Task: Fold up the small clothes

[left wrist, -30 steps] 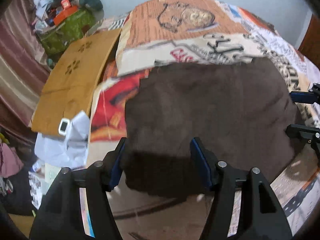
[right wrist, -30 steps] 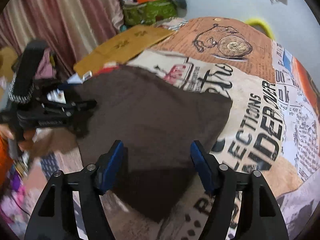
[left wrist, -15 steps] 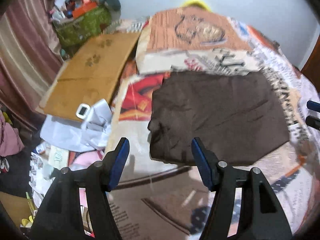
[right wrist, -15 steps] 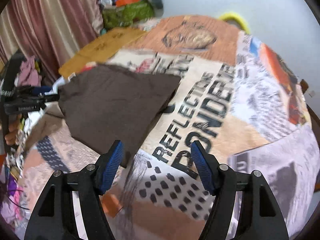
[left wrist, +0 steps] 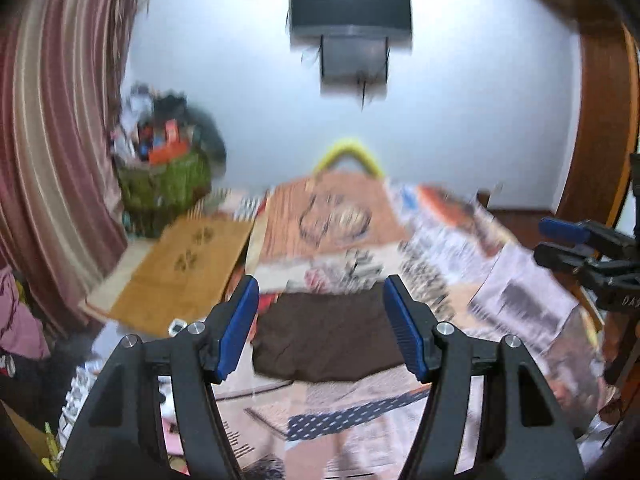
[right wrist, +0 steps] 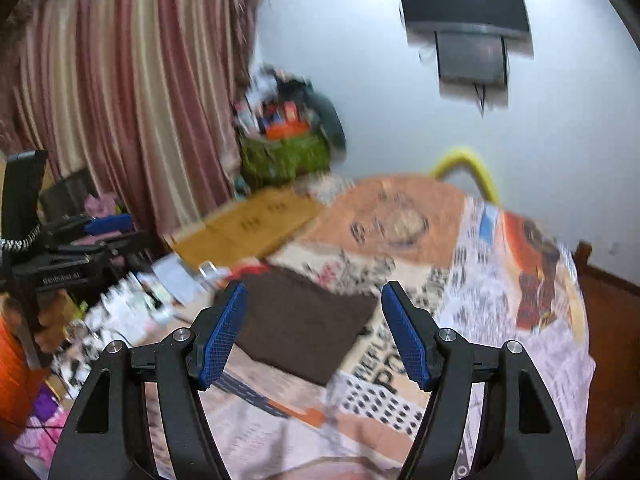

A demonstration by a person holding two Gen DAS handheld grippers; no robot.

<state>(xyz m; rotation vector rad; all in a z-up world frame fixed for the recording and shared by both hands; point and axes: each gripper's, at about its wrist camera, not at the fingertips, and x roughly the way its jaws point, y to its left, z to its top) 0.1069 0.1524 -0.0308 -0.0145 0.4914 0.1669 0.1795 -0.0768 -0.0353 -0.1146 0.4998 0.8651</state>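
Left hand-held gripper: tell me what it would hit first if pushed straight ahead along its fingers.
Probably the folded brown cloth on the patterned bedspread. It lies between the open left hand-held gripper fingers' line, though motion blur and fisheye leave depth uncertain.

cloth (left wrist: 328, 336): plain dark brown | bedspread (right wrist: 500, 280): newspaper print, orange, cream, black lettering | curtain (right wrist: 132, 92): maroon-cream stripes, 10 o'clock | gripper pads (left wrist: 236, 330): blue

Home bedroom: bed under newspaper-print sheet (right wrist: 500, 312), striped pink curtains (right wrist: 120, 100), wall-mounted TV (left wrist: 351, 2), overfilled green basket (left wrist: 164, 184), flattened cardboard (left wrist: 180, 268) beside the bed
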